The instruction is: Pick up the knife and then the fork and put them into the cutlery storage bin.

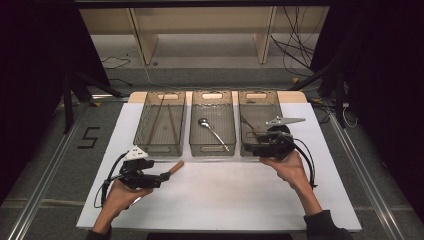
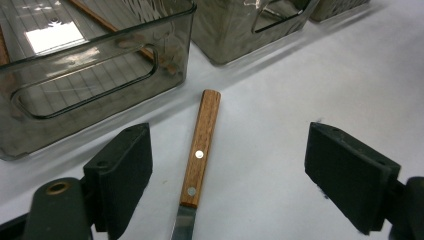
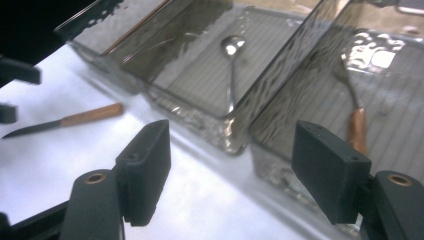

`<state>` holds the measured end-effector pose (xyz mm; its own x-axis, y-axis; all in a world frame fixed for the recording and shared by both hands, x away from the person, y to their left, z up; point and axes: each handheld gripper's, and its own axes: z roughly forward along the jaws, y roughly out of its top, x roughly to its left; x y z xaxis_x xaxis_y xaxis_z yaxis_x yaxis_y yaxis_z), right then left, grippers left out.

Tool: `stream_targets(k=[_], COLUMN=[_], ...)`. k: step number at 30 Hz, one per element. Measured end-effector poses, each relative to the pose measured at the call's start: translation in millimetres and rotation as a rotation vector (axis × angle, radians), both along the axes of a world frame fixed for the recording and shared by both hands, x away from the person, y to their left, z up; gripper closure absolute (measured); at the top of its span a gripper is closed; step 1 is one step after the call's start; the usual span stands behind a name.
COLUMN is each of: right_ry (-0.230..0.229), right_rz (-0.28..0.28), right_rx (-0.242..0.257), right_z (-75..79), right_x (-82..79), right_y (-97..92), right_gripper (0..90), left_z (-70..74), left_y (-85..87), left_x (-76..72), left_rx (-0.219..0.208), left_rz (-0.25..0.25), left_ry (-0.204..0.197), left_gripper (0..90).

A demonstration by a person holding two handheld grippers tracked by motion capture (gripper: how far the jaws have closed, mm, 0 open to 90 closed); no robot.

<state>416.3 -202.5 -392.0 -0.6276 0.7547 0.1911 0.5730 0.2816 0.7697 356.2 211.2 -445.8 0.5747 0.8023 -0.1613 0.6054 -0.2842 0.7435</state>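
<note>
Knife in our sights: we hold the left hand-held gripper low over the white surface, jaws spread wide, with the wooden-handled knife lying flat between them and touched by neither pad. In the left gripper view its handle points away toward the left bin, the steel blade running back under the camera. From the high view the knife sits on the near left part of the surface, just in front of that left bin, handle end toward the far right.

Our right hand-held gripper hangs at the near edge of the right bin, jaws spread and nothing between them. Its own view looks past the two black pads at the near walls of the middle and right bins.

Three smoky clear bins stand side by side along the far edge of the surface. The left bin holds thin wooden sticks, the middle bin a metal spoon lying at a slant, and the right bin a wooden-handled fork. Both our hands come in from the near edge, well apart from each other.
</note>
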Motion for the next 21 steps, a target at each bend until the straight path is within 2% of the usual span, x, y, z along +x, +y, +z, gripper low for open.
stream_targets(k=[3,8,11,13,17,20,21], right_ry=[-0.008,-0.024,-0.028,-0.036,-0.045,-0.040,-0.040], right_rz=[0.020,0.043,0.055,0.066,0.082,0.096,0.096], right_rx=[0.002,0.018,0.045,0.045,0.067,0.056,0.059], right_z=[-3.1,-7.3,-9.6,-10.8,-15.9,-21.6,-23.4], right_x=[-8.5,-21.0,-28.3,-33.4,-44.0,-49.4,-51.2], right_y=[-1.7,-5.6,-7.2,-7.5,-9.0,-9.4,-9.9], right_gripper=[32.3,31.3,30.8,30.4,29.9,29.5,29.5], left_z=[0.1,5.2,9.0,10.1,7.5,4.2,3.1], left_y=[-1.1,-3.9,-5.8,-6.6,-8.8,-12.1,-12.1], left_x=[4.4,12.5,19.1,21.8,27.1,27.9,28.1], left_rx=[0.030,0.062,0.079,0.090,0.095,0.142,0.147], left_rz=[-0.001,-0.019,-0.016,-0.016,-0.014,-0.021,-0.023], left_ry=[0.017,0.044,0.063,0.065,0.077,0.085,0.090], left_gripper=[18.8,18.9,18.9,19.0,19.4,19.9,20.0])
